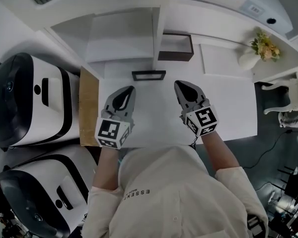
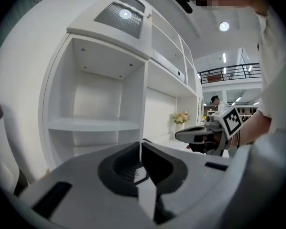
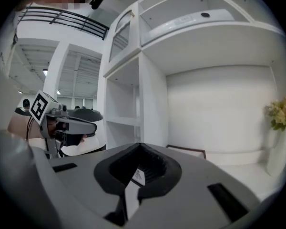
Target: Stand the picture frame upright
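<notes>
Hovering, left tool (image 1: 129,89) and right tool (image 1: 179,85) both closed on nothing; picture frame (image 1: 148,75) — small, its tilt unclear.

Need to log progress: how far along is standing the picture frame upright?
Looks done: the picture frame appears to stand on the desk by the shelf divider, though its exact tilt is hard to judge from above. In hand: nothing. The left gripper and right gripper are both shut, empty and clear of it. Left: probably nothing but a check.
</notes>
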Available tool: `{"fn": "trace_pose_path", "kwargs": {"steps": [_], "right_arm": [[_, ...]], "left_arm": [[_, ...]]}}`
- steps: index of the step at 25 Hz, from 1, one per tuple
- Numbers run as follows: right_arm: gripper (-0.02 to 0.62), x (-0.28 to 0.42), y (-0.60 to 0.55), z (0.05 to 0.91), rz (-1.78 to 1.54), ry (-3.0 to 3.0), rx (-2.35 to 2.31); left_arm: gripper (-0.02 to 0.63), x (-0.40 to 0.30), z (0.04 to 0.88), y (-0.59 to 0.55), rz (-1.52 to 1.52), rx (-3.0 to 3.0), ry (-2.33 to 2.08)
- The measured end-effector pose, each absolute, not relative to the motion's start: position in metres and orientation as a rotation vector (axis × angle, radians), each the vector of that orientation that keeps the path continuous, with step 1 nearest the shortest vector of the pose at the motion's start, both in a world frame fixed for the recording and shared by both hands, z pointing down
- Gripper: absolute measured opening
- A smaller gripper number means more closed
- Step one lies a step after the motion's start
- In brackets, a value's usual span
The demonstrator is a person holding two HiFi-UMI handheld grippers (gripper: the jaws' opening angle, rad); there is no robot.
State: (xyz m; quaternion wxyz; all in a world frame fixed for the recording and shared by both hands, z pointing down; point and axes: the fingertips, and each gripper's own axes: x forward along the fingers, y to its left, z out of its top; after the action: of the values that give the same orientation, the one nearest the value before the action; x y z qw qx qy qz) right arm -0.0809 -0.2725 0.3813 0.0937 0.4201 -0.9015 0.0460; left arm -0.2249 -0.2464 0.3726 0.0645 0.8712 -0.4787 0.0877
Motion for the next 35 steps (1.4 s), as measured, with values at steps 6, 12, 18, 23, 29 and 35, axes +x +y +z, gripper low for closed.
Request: {"fn": "trace_pose_path", "kwargs": {"steps": [6,12,18,23,29,35], "right_arm": [[0.015,-0.080,-0.259,0.357,0.087,-2.719,1.267],[0.015,-0.078,-0.252,0.353,0.092,-2.732,1.247],[0.015,-0.082,-0.250,0.350,0.077,-2.735,1.224],[0.015,-0.083,-0.247,0.351,0.089,-2.739,1.214],[0.015,-0.086,-0.243,0.351,0.074,-2.745,1.206],[0.015,-0.086,-0.242,0.351,0.073,-2.745,1.216]], "left_arm": [[0.003,-0.237,0.376,-0.242,0.389,2.583,-1.504],[0.003,-0.235,0.368,-0.235,0.307,2.583,-1.475],[0.003,-0.234,0.363,-0.232,0.282,2.581,-1.482],[0.003,-0.231,0.363,-0.227,0.308,2.594,-1.475],[0.003,-0.235,0.364,-0.225,0.273,2.583,-1.480],[0.003,-0.237,0.359,-0.226,0.276,2.584,-1.517]]}}
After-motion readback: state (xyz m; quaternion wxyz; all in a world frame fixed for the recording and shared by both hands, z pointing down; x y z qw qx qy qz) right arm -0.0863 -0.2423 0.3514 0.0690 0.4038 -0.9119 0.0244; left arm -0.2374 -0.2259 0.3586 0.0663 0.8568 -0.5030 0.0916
